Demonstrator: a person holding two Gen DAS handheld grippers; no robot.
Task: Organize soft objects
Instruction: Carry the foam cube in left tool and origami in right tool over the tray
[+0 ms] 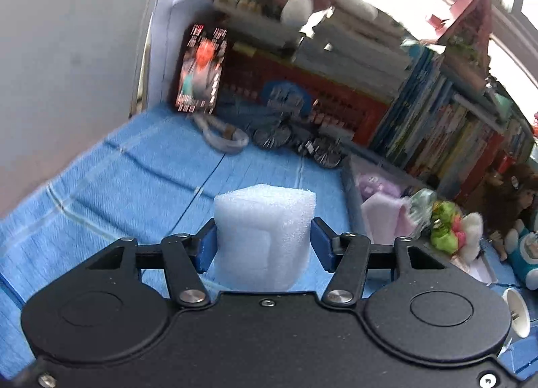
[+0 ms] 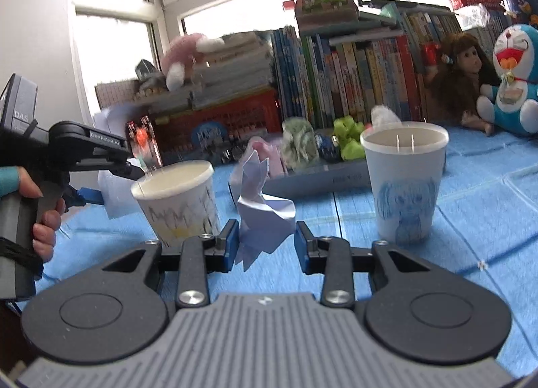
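Note:
A white foam block stands between the blue pads of my left gripper, and both pads press its sides, so the gripper is shut on it. The right wrist view shows that same left gripper, in a person's hand, carrying the foam block just left of a paper cup. My right gripper is shut on a crumpled piece of pale paper that sticks up from its pads. A shallow grey tray behind holds soft items, among them pink cloth and a green plush.
Two white paper cups stand on the blue cloth: one with scribbles at left, one with a blue drawing at right. Books, a doll and a blue cat plush line the back.

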